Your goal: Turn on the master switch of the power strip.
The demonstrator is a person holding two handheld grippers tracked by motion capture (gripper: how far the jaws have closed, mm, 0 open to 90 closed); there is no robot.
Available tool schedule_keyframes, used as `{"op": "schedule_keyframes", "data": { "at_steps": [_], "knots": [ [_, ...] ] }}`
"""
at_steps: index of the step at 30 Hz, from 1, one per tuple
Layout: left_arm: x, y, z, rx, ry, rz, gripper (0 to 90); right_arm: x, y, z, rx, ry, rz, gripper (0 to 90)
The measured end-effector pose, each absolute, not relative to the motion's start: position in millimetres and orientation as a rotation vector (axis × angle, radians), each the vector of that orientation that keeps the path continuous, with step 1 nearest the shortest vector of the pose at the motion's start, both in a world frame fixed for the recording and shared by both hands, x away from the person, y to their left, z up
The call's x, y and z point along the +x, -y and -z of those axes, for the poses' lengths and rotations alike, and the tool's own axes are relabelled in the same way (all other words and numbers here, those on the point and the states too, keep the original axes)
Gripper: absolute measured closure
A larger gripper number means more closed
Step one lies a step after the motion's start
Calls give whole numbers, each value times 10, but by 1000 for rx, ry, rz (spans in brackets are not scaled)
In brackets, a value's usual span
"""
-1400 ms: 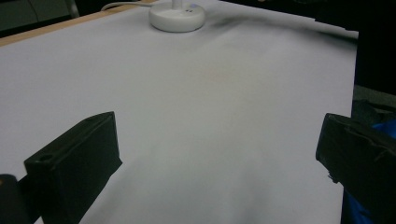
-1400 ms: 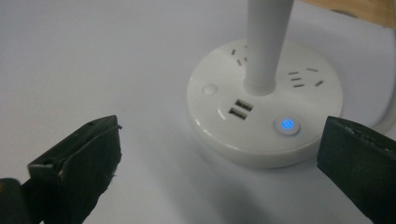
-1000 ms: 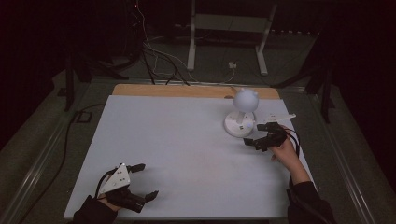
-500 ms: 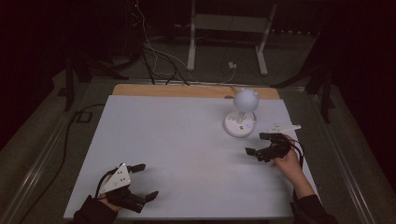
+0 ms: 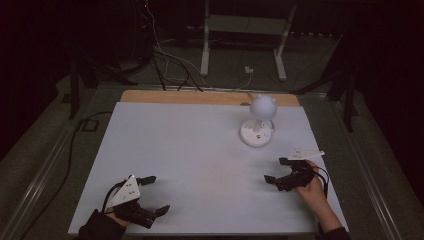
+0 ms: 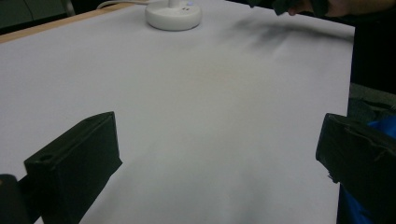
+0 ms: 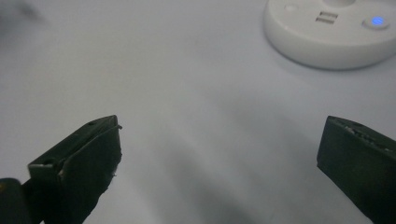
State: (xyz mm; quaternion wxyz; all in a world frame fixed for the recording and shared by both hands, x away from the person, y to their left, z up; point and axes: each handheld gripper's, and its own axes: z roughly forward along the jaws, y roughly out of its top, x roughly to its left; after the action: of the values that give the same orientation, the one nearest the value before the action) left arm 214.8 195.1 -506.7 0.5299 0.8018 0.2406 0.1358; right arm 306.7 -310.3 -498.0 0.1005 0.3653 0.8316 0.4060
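— White board covers the table (image 5: 200,165), with a strip of bare wood along its far edge. What stands on it?

— One thing: the white desk lamp (image 5: 258,125), toward the far right part of the board. Its round head sits on a short stem above a flat disc base, upright. The right gripper view shows the base (image 7: 334,32) close up, with a small blue light lit on top and two slots beside it.

— Where is the right gripper?

— The right gripper (image 5: 275,170) lies low over the board on the near right, held by the person's hand, near the lamp yet apart from it, its jaws pointing left across the table. They stand spread wide, with bare white surface between them; it holds nothing.

— And the left gripper?

— The left gripper (image 5: 152,194) rests at the near left corner of the board, well apart from the lamp. Its jaws are spread wide too, empty, pointing toward the right. In the left gripper view the lamp base (image 6: 173,14) shows far across the board.
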Motion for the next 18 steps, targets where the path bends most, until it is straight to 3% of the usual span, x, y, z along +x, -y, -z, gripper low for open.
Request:
{"op": "schedule_keyframes", "data": {
  "at_steps": [18],
  "knots": [
    [2142, -1948, 5064, 1918, -569, -327, 2, 2617, 3154, 5128, 1071, -2466, -1138, 0]
  ]
}}
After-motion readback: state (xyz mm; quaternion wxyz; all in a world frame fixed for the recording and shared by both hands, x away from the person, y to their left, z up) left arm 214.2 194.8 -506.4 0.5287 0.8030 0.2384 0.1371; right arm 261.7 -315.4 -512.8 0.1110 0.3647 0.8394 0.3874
